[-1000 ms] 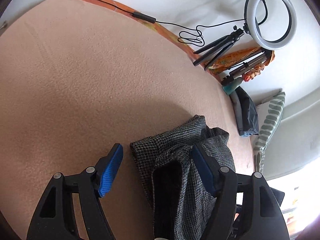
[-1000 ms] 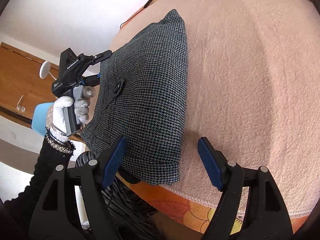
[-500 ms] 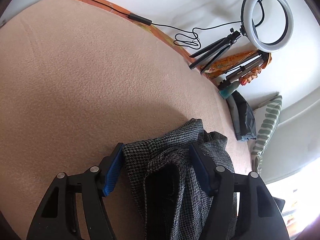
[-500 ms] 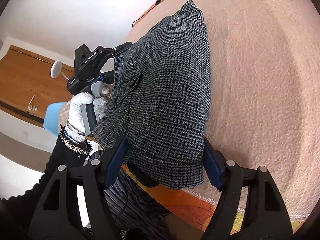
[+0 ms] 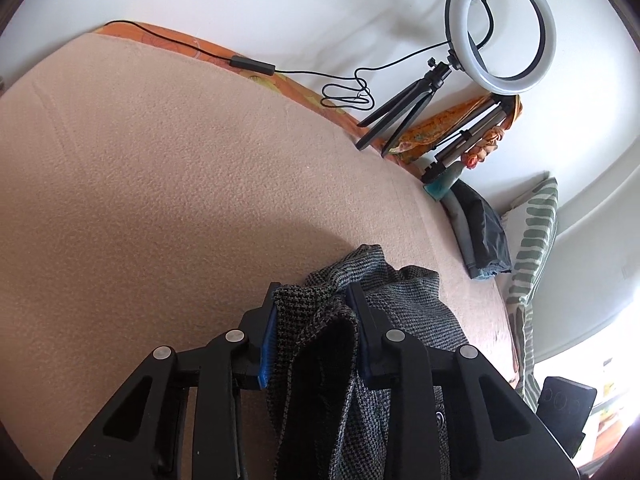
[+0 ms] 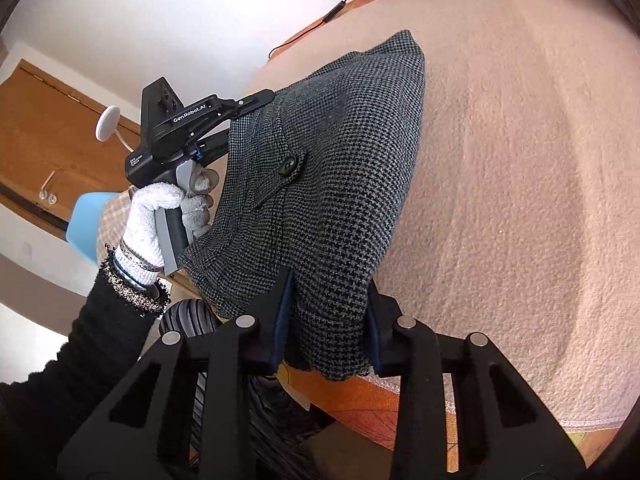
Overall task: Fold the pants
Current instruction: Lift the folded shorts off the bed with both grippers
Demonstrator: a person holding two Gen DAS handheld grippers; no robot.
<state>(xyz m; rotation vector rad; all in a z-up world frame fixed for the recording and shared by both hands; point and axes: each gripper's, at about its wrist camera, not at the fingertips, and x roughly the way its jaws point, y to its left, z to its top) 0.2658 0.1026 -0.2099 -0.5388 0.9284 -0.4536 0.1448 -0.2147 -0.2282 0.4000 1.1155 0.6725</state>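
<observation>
The pants (image 6: 340, 184) lie at the near edge of the bed (image 5: 160, 180). Both the left gripper (image 5: 316, 332) and the right gripper (image 6: 328, 328) have just squeezed onto the cloth. The grabbing step looks done; next, lift both corners together, evenly.

Grey houndstooth pants (image 6: 352, 168) bunched, probably folded, near blanket edge.

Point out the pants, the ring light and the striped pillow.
pants (image 6: 352, 184): right wrist view, on the checked fabric just right of the button.
ring light (image 5: 502, 26): left wrist view, on the white ring's top left arc.
striped pillow (image 5: 534, 236): left wrist view, on its green-striped face.
</observation>
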